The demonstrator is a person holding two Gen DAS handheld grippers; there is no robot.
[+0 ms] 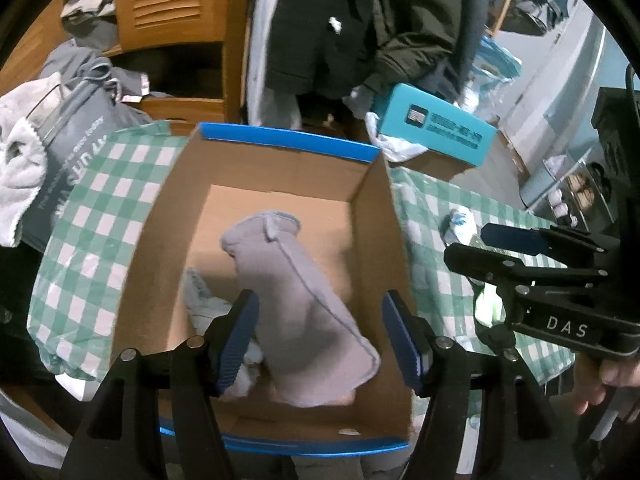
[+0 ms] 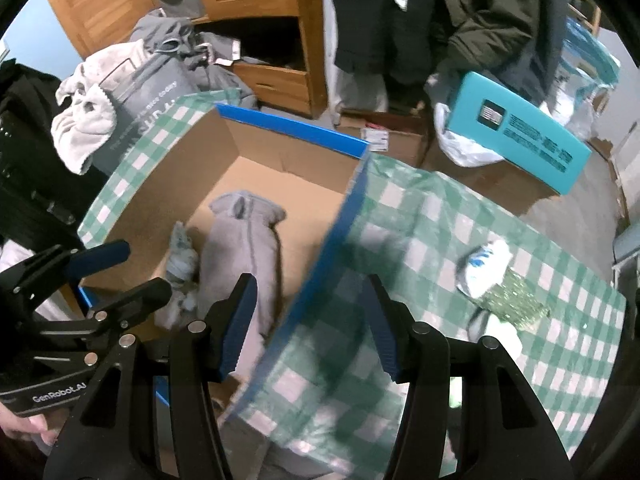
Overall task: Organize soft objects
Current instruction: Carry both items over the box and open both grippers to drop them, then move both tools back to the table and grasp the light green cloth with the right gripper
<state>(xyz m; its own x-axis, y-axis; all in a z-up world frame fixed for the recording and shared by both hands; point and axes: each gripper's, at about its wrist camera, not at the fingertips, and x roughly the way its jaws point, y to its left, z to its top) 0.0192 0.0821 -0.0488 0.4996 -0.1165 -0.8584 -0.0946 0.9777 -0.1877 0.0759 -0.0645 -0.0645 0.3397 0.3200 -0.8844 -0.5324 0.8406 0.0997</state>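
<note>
An open cardboard box (image 1: 280, 168) with a blue rim stands on a green checked cloth (image 1: 100, 216). A grey sock (image 1: 296, 292) lies inside it, with a smaller grey-blue sock (image 1: 200, 296) beside it. My left gripper (image 1: 320, 340) is open above the box, the grey sock between its fingers but not gripped. My right gripper (image 2: 310, 328) is open and empty over the box's right wall (image 2: 332, 232). It shows in the left wrist view (image 1: 472, 244). A white-and-blue sock (image 2: 484, 264) and a green glittery item (image 2: 516, 304) lie on the cloth to the right.
A teal box (image 2: 520, 132) on a cardboard carton stands at the back right. A grey bag (image 1: 76, 144) and a white towel (image 1: 16, 160) sit at the left. Wooden furniture and hanging dark jackets (image 1: 360, 20) stand behind.
</note>
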